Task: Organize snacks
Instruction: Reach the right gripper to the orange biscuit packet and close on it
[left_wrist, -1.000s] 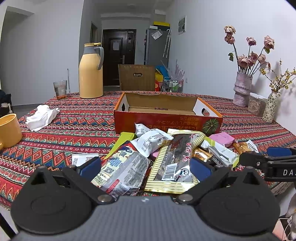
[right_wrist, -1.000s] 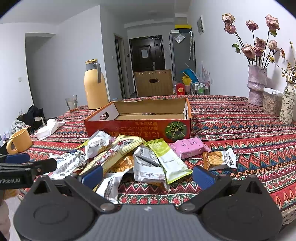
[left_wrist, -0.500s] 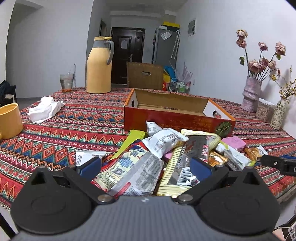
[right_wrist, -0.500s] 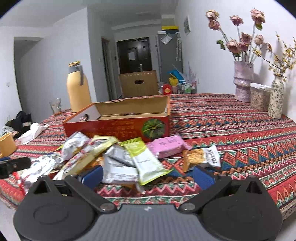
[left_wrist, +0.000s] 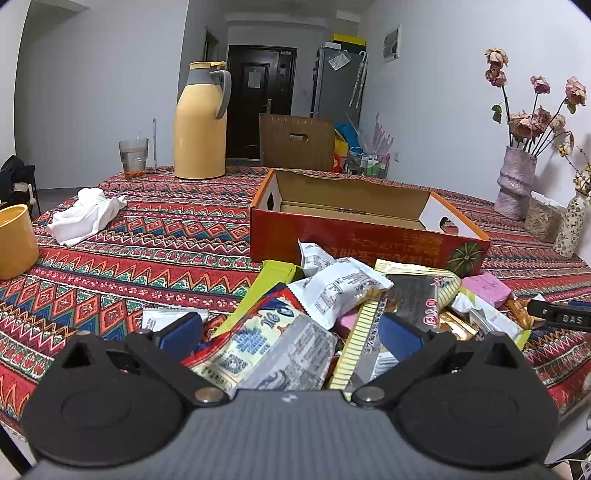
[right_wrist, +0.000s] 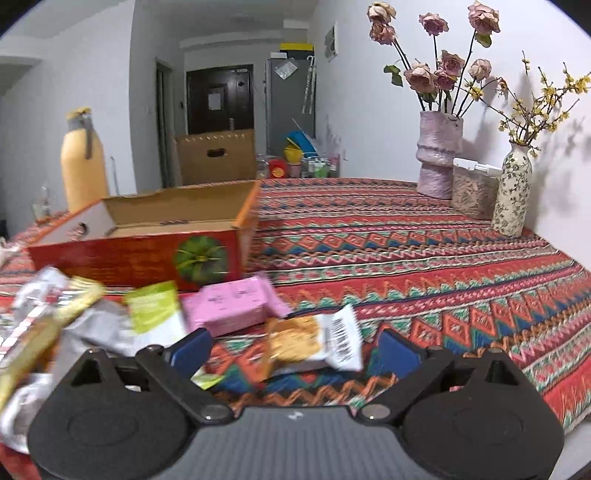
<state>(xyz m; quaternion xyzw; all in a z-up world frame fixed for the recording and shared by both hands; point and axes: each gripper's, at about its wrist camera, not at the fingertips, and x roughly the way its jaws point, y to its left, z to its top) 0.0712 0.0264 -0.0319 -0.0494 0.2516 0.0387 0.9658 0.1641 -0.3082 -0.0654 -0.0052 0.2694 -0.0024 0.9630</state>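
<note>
A pile of snack packets (left_wrist: 332, 314) lies on the patterned tablecloth in front of an open red cardboard box (left_wrist: 354, 225). My left gripper (left_wrist: 291, 338) is open, low over a blue-and-white packet (left_wrist: 266, 347). My right gripper (right_wrist: 295, 347) is open around an orange-and-white barcode packet (right_wrist: 314, 339), with a pink packet (right_wrist: 232, 302) just beyond it. The box also shows in the right wrist view (right_wrist: 147, 240). The right gripper's tip (left_wrist: 561, 317) shows at the right edge of the left wrist view.
A yellow thermos (left_wrist: 201, 122), a glass (left_wrist: 133, 158), a white cloth (left_wrist: 85, 214) and a yellow mug (left_wrist: 14, 240) stand on the left of the table. Flower vases (right_wrist: 439, 155) and a clear container (right_wrist: 472, 188) stand at the far right.
Both grippers have moved forward and down towards the pile. The right gripper has swung right, and the barcode packet now lies between its fingers.
</note>
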